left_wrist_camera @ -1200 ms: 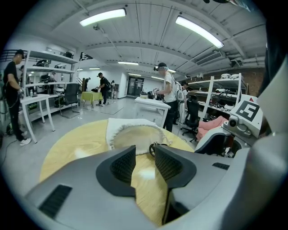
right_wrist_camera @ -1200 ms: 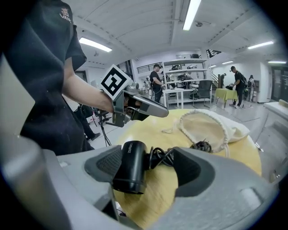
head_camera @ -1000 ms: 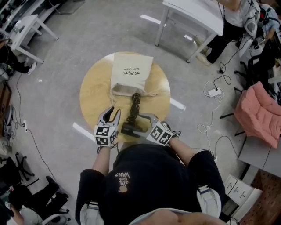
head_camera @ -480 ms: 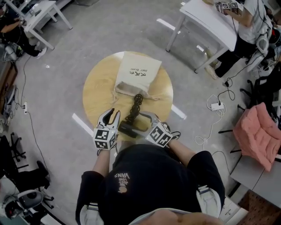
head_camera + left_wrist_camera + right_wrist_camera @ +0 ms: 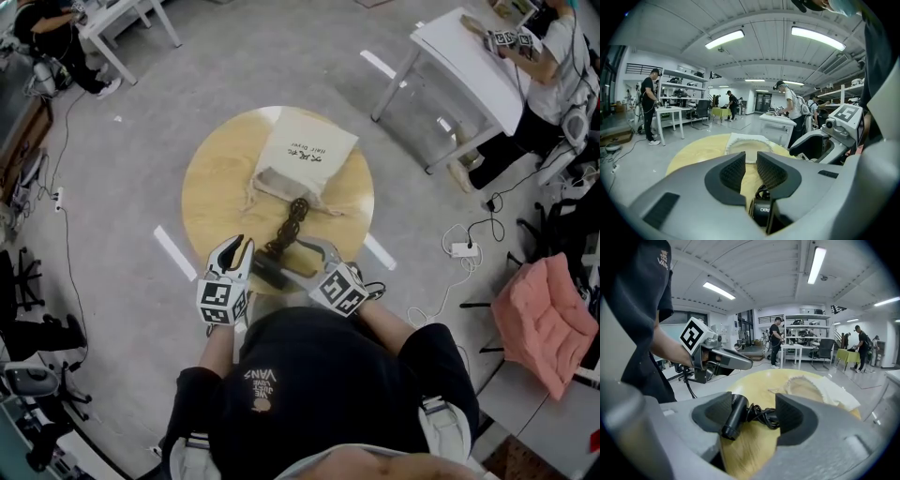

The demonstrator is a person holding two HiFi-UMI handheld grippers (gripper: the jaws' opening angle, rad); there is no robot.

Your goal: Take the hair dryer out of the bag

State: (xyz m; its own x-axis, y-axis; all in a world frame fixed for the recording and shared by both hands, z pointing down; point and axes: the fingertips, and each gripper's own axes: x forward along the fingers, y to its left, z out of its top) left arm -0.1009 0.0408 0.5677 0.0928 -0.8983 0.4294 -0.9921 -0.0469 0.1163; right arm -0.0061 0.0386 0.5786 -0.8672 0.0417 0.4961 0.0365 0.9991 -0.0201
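Unclenched, jaws just closing: left tool [image 5: 237, 251] empty, right tool [image 5: 302, 262] loosely round hair dryer [image 5: 270, 273]. Cord [image 5: 292, 220] could snag bag [image 5: 305, 155] at 12 o'clock.

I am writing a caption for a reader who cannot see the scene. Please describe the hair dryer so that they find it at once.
Find the round wooden table on the grey floor. At its edge nearest the person lies the hair dryer. It alone is black, its coiled cord running toward the cream cloth bag.

Jaws of left gripper [image 5: 240, 247] and right gripper [image 5: 302, 257] just narrowed.
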